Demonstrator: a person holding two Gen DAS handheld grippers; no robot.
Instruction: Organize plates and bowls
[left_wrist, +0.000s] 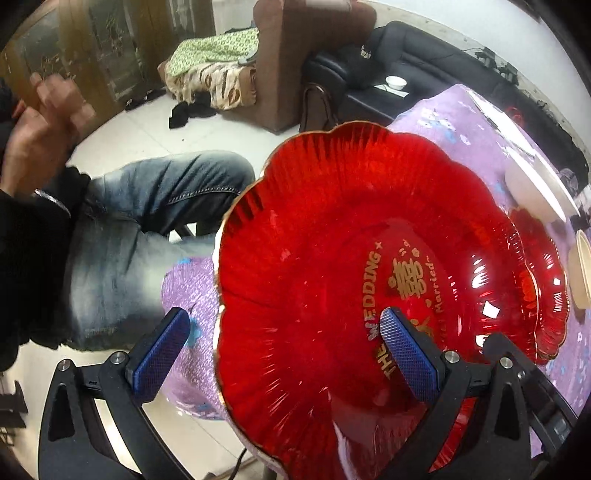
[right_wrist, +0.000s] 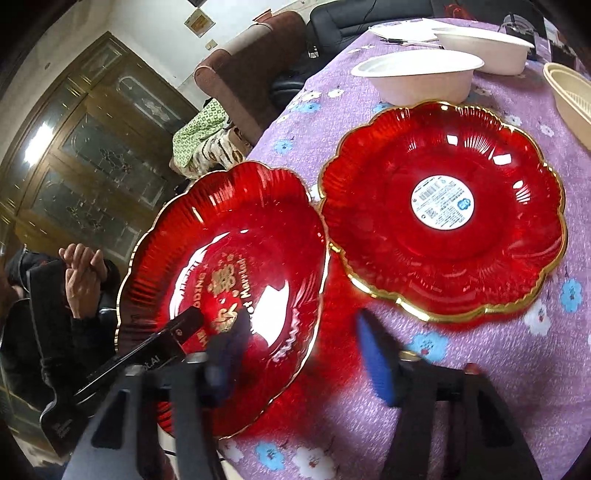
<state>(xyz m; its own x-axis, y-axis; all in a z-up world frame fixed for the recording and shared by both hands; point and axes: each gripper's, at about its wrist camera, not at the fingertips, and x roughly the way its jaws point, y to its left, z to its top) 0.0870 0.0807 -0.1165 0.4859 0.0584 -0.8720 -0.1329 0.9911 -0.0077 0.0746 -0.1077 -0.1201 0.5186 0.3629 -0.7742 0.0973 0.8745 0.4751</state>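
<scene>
Both claws are on the same red plate (right_wrist: 225, 291), the one with the gold wedding print, sitting at the near corner of the table (right_wrist: 332, 424) with its edge hanging off. A second red plate (right_wrist: 443, 214), the one with the round sticker, lies flat just beside it, rims about touching.

Left gripper (left_wrist: 284, 350) is wide open and straddles the plate's near rim, one pad outside, one over the plate's well. Not pinching anything yet from what I see.

Right gripper (right_wrist: 306, 354) is partly closed, one blurry finger over the plate, the blue one outside on the cloth, rim in between. I can't tell if the pads actually bite yet.

My take on doing this well: get both pads square on the rim before lifting, because that glossy fluted edge looks slippery. Lift level, slide over the sticker plate and set it down centered so the scallops nest. The white bowls (right_wrist: 417, 74) behind are well apart, so no worry there.
</scene>
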